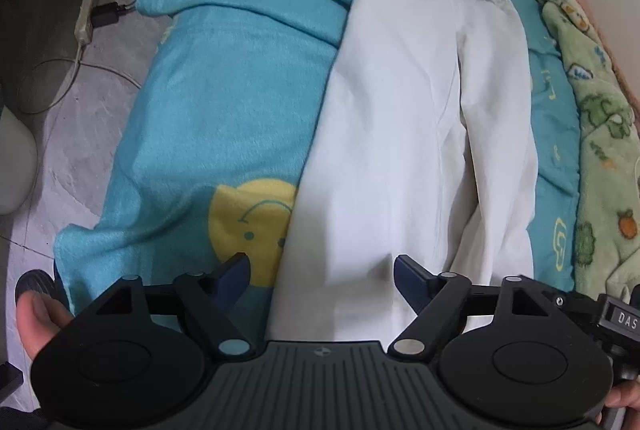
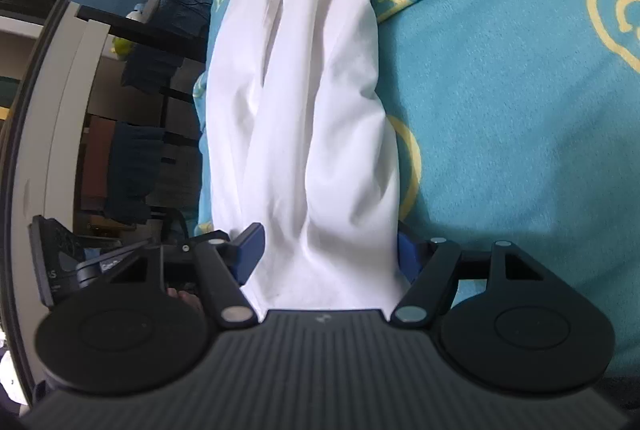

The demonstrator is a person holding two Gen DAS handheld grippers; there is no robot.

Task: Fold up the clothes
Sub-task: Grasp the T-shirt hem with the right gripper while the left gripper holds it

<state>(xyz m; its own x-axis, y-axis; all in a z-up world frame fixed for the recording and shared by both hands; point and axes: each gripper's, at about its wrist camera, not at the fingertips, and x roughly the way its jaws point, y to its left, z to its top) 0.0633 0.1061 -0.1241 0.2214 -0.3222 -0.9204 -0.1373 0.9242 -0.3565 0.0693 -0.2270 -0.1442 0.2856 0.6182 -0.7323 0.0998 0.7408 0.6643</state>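
A white garment (image 1: 404, 102) lies lengthwise on the turquoise blanket (image 1: 224, 102), folded into a long strip with a crumpled end far off. My left gripper (image 1: 322, 266) hovers open over the near end of the cloth, one blue fingertip (image 1: 236, 268) above the blanket's yellow smiley, the other over the white fabric. In the right wrist view the same white garment (image 2: 320, 102) runs away from me, and my right gripper (image 2: 328, 246) straddles its near end. The strip fills the gap between the jaws without being bunched. The right-hand fingertip (image 2: 406, 250) is partly hidden by the cloth.
The turquoise blanket (image 2: 500, 110) with yellow prints covers the bed. A green patterned blanket (image 1: 600, 134) lies along the far side. A power strip (image 1: 85, 15) and cables lie on the grey floor. A thumb (image 1: 38, 314) grips the left handle. Dark furniture (image 2: 136, 110) stands beyond the bed.
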